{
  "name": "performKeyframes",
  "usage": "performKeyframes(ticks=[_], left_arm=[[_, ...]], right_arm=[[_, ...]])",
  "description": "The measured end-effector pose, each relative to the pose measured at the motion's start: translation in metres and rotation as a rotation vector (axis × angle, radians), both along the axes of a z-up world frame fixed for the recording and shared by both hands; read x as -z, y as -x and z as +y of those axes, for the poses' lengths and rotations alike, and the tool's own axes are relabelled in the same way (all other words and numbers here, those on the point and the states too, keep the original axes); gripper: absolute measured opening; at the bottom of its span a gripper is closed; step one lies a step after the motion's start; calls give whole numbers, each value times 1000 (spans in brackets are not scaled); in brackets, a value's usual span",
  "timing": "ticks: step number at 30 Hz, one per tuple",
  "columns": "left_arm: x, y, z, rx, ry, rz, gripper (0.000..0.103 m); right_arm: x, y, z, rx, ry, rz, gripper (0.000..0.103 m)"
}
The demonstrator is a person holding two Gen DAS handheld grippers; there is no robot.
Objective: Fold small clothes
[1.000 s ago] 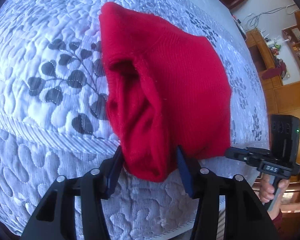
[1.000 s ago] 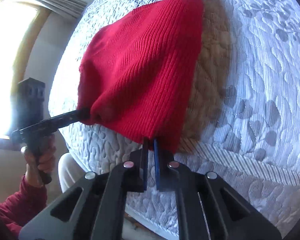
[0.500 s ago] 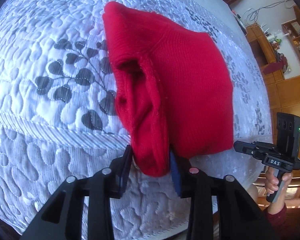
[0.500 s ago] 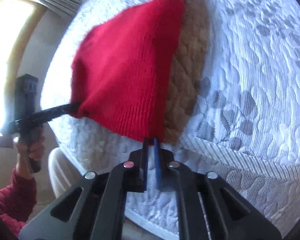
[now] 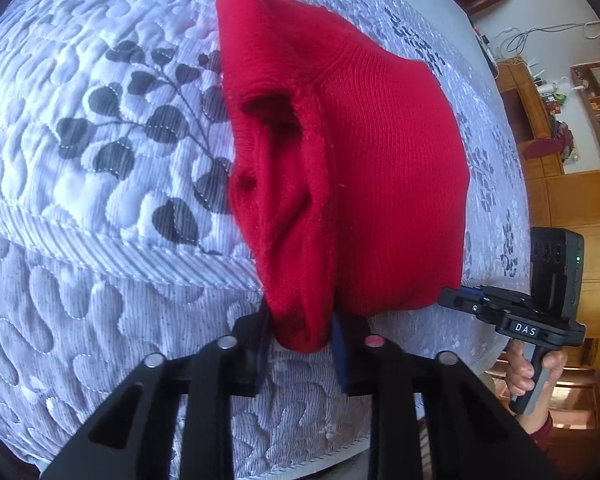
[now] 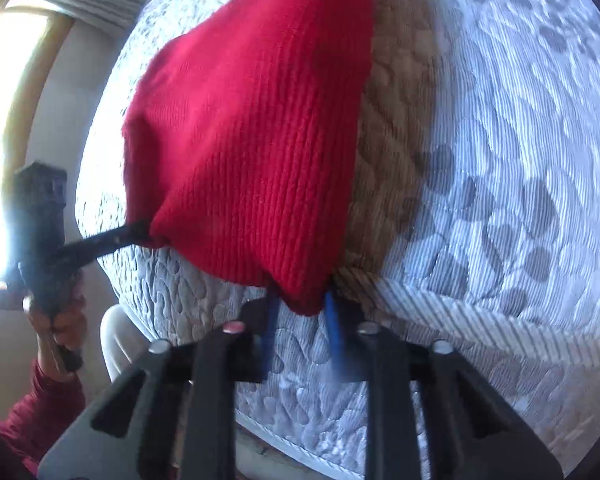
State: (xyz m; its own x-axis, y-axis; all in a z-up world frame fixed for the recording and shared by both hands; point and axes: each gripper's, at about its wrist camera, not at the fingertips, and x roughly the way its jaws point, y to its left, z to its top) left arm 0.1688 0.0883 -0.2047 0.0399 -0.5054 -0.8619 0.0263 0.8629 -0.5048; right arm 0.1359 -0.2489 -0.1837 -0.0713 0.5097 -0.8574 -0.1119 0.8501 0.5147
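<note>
Two tongs: both grasped the near hem of the red knit garment (image 5: 380, 160), one at each corner.
Change, left tongs (image 5: 300, 336): they had been wide around the bunched corner a second before; now the jaws were closing, and the pads pinched the thick roll of cloth from both sides.
Change, right tongs (image 6: 300, 312): clenched flat on a thin edge earlier, they now stood a little apart, with the garment's pointed corner filling the gap and touching both blue pads.
Garment place: it lay on the bed's quilt (image 5: 100, 240), with its far end resting on the cover and its near edge reaching just past the corded seam.
Garment make: fine ribbed knit, soft and thick, folded double; on the left side an open fold showed a dark hollow and loose creases.
Garment shape: roughly a wedge, narrow at the far end and broad near the tongs.
Quilt: pale, stitched in pebble-like puffs, printed with grey leaf sprigs.
Hands: a hand (image 5: 532, 368) gripped the right handle; another hand (image 6: 56, 320) in a red sleeve gripped the left.
</note>
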Motion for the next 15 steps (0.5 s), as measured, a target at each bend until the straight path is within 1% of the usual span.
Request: performKeyframes(ticks=[2, 4, 6, 8, 9, 11, 13, 15], left_arm=[[-3, 1, 1, 26, -14, -10, 17], [-9, 4, -3, 59, -54, -31, 15], [-12, 7, -9, 87, -93, -57, 14], [-7, 8, -14, 111, -126, -67, 14], [-3, 8, -15, 116, -138, -66, 14], [5, 7, -16, 117, -131, -58, 14], [4, 7, -15, 118, -122, -56, 15], [-1, 9, -15, 119, -118, -63, 20]], right_arm=[[-11, 4, -4, -11, -1, -17, 11], [-24, 6, -11, -15, -11, -43, 9], [-28, 7, -15, -15, -13, -53, 9], [-22, 6, -18, -30, 9, -39, 9], [-13, 7, -18, -34, 23, -19, 9], [11, 9, -14, -43, 58, 17, 9], [15, 11, -10, -46, 59, 9, 9], [8, 11, -9, -55, 57, -9, 11]])
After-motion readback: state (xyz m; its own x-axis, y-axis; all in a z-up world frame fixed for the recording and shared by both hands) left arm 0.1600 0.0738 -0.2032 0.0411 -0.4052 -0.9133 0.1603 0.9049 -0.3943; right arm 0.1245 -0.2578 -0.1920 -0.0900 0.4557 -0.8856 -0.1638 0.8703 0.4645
